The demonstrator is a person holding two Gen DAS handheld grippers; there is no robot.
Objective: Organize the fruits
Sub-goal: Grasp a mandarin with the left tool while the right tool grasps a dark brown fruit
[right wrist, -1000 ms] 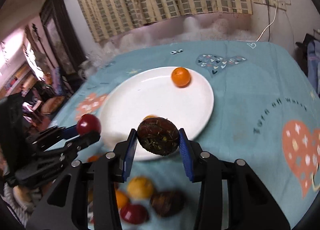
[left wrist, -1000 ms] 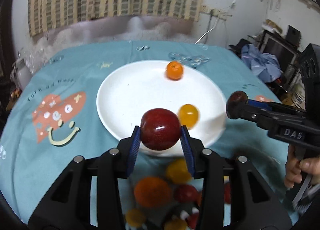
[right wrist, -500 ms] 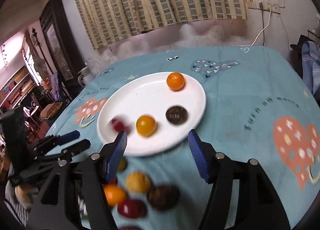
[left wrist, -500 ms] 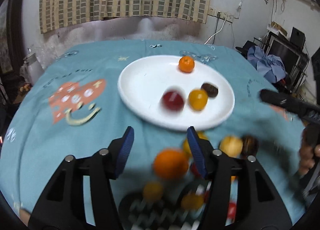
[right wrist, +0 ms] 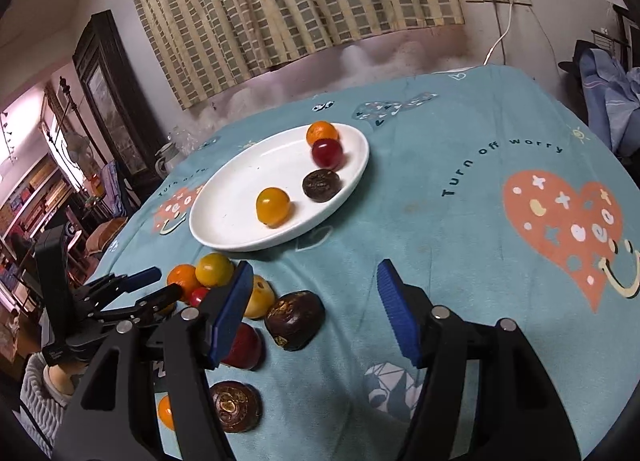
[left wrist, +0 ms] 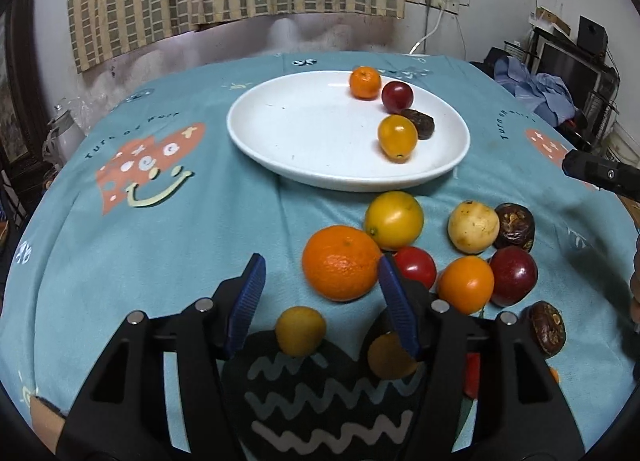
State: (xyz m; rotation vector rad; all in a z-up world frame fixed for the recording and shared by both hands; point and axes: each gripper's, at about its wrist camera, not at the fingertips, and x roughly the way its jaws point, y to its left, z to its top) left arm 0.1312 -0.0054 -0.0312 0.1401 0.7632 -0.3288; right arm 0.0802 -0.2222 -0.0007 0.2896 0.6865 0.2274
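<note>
Above the loose fruit, each hand-held gripper, left [left wrist: 320, 297] and right [right wrist: 316, 311], gapes empty, ready to fill the white round plate [left wrist: 280, 133].

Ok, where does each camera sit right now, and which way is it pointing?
Left wrist: on the left tool, open, looking across the loose fruit to the white plate; the right tool's tip shows at the right edge.
Right wrist: on the right tool, open, aimed at the plate from its right; the left tool shows at left.
Shared: the plate, its four fruits, the teal tablecloth.
</note>
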